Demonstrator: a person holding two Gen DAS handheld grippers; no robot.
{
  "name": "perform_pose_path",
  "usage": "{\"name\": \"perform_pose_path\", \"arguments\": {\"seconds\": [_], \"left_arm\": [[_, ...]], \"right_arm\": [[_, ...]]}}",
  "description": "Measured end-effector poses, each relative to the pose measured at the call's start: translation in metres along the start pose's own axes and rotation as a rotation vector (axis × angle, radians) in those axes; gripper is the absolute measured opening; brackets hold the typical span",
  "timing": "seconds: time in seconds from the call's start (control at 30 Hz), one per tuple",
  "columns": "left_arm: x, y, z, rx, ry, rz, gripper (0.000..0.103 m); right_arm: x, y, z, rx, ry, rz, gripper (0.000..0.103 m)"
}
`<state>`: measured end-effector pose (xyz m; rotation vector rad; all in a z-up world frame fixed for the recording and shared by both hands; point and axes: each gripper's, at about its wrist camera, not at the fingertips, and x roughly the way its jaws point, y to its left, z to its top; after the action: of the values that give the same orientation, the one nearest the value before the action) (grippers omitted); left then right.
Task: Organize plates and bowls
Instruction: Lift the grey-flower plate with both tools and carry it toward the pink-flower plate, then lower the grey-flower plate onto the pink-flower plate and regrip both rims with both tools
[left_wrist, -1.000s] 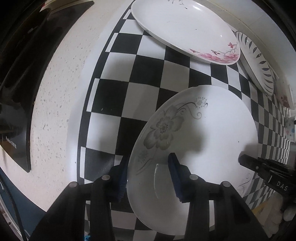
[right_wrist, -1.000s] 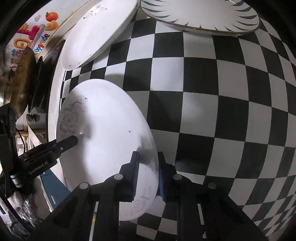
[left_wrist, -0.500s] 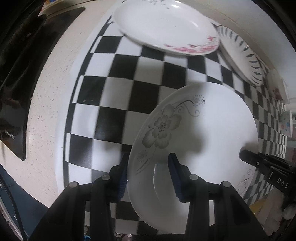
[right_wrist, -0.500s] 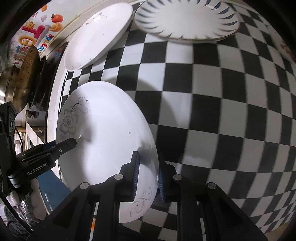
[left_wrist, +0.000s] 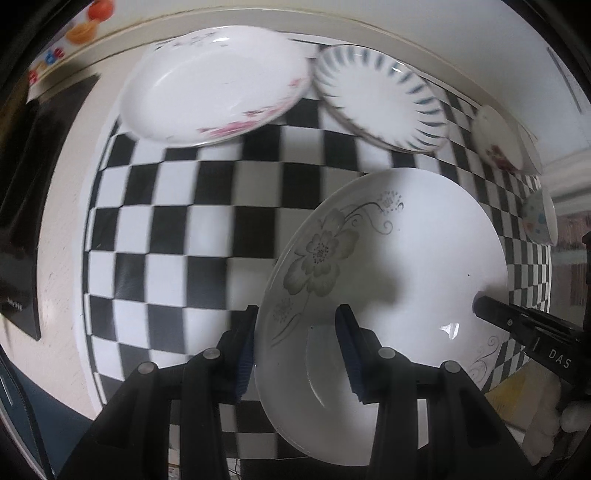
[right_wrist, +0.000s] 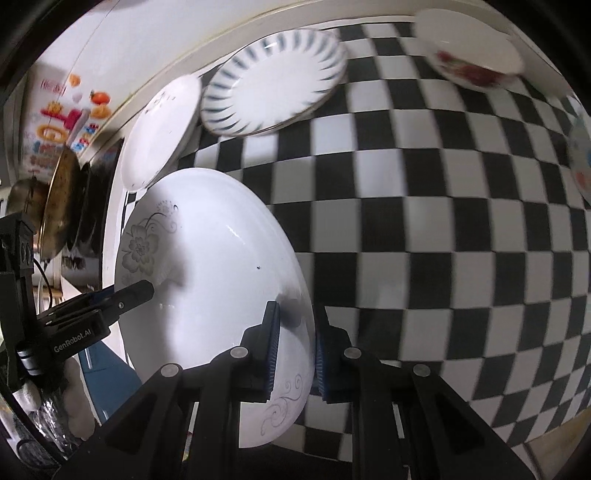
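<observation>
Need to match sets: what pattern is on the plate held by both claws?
White round plate with a grey flower and scrolls; clearest in the left wrist view.

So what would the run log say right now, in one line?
grey-flower plate | lifted over checkered mat | left gripper, right gripper clamp opposite rims

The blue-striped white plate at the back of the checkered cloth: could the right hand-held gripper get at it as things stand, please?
Probably not yet: the right hand-held gripper is clamped on the grey-flowered white plate, though the checkered cloth towards the blue-striped white plate lies free.
</observation>
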<state>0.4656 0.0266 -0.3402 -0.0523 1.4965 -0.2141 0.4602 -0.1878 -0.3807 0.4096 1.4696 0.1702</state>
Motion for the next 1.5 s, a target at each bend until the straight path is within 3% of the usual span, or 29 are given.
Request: {"name": "perform_pose_path", "arguments": {"seconds": [0.07, 0.3, 0.57, 1.03, 1.37, 1.5], "left_arm": [[0.0, 0.009, 0.01, 0.02, 0.007, -0.004, 0.039], [0.023, -0.025, 0.017, 0.092, 0.044, 0.002, 0.039], [0.048, -0.035, 0.016, 0.093, 0.104, 0.015, 0.039], [0.069, -0.015, 0.013, 0.036, 0.15, 0.037, 0.039], [0.072, -0.03, 0.007, 0.03, 0.138, 0.052, 0.039], [0.056, -0.027, 0.005, -0.006, 0.106, 0.088, 0.039]], "right_arm": [[-0.008, -0.018, -0.002, 0.019, -0.008, -0.002, 0.019], [-0.014, -0.051, -0.009, 0.081, -0.024, -0.015, 0.018], [0.0, -0.078, -0.006, 0.115, 0.008, -0.025, 0.018], [0.032, -0.072, 0.009, 0.061, 0.082, -0.044, 0.018], [0.042, -0.072, 0.008, 0.051, 0.104, -0.045, 0.021], [0.044, -0.071, 0.006, 0.039, 0.104, -0.044, 0.021]]}}
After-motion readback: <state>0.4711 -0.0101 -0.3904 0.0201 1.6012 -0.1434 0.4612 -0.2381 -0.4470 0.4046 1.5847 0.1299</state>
